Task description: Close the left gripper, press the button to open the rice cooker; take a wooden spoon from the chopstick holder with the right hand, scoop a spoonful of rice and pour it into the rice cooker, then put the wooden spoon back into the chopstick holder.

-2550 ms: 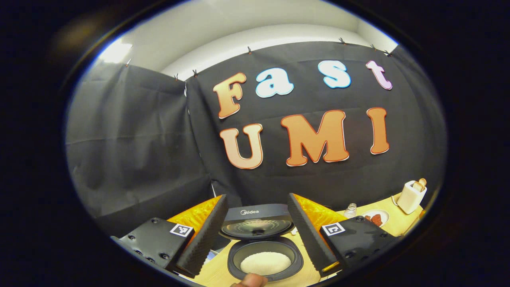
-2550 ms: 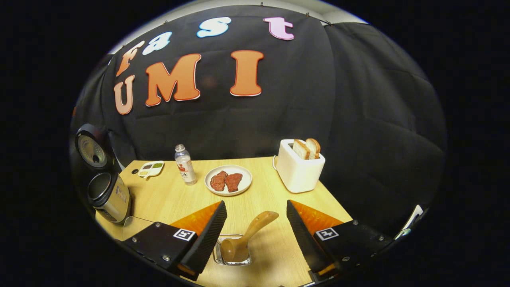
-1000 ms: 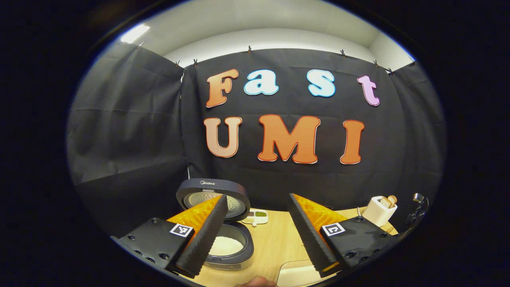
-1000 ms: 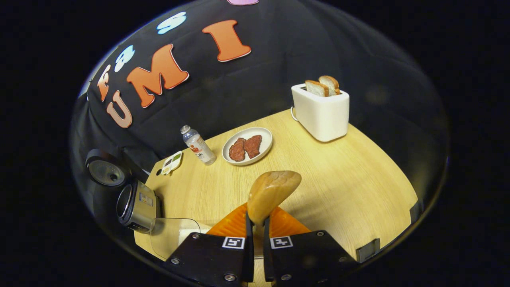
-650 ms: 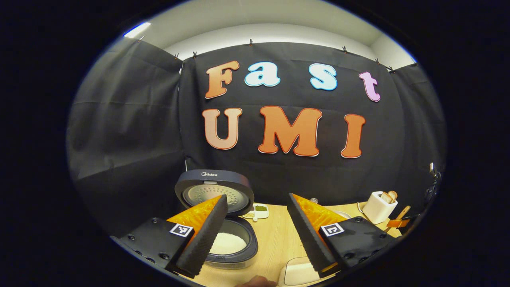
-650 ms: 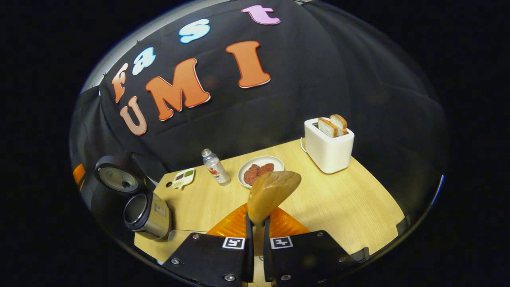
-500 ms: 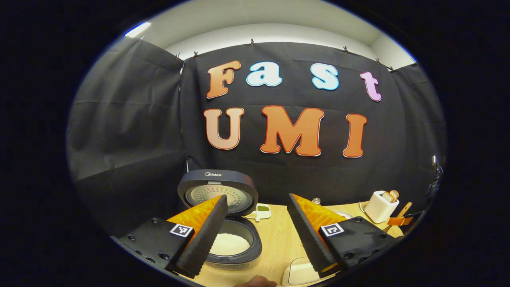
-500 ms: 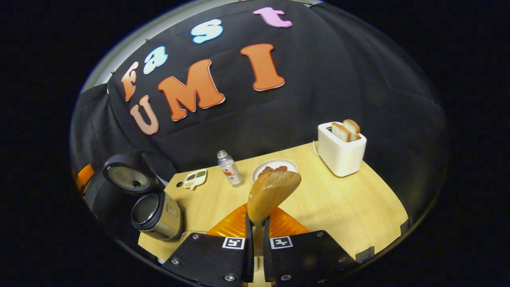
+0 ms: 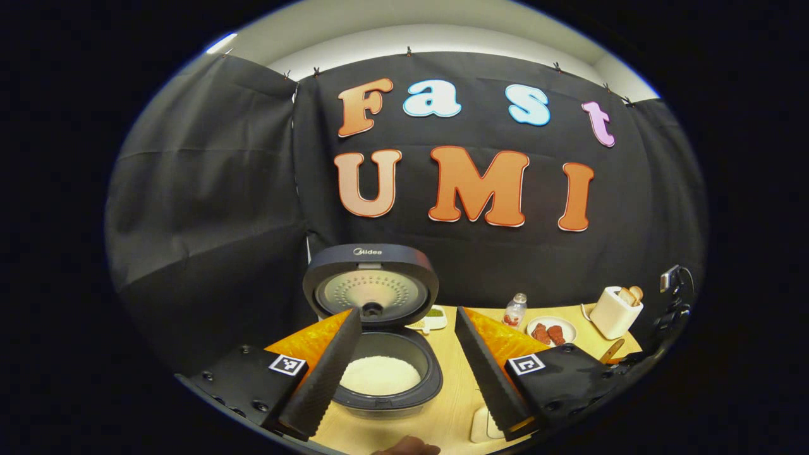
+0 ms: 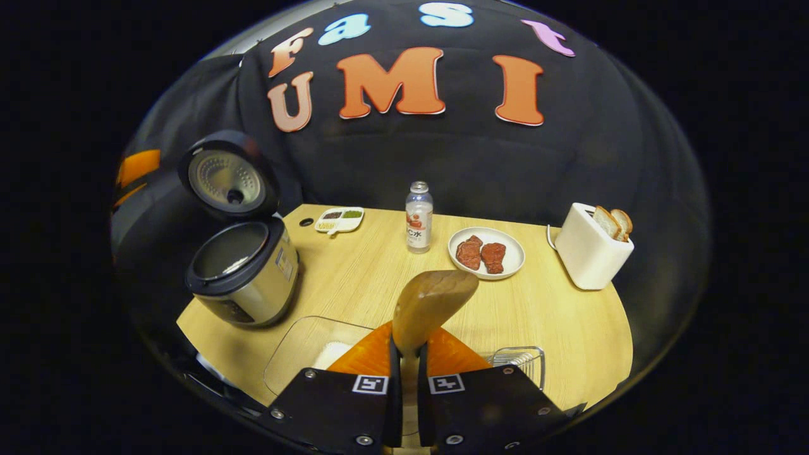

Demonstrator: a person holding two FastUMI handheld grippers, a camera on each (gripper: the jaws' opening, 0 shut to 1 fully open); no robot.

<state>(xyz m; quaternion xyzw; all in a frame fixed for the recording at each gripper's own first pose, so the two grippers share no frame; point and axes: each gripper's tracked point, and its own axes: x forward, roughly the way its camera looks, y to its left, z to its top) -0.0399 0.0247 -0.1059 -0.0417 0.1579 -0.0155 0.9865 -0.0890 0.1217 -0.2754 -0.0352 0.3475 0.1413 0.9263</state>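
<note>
The rice cooker stands open with its lid up and white rice in the pot. My left gripper hangs open in front of it, holding nothing. In the right gripper view, my right gripper is shut on the wooden spoon, whose broad rounded end sticks out past the fingers above the table. The open rice cooker sits at the left there. A clear container of rice lies just left of the fingers. The wire chopstick holder is just to their right.
On the wooden table stand a bottle, a plate of meat, a white toaster with bread and a small seasoning dish. The left gripper shows beyond the cooker. Black cloth walls close the back.
My right gripper shut on the spoon, lifted it from the holder and swung left towards the cooker and rice container. My left gripper drew back; the cooker now sits between its fingers.
</note>
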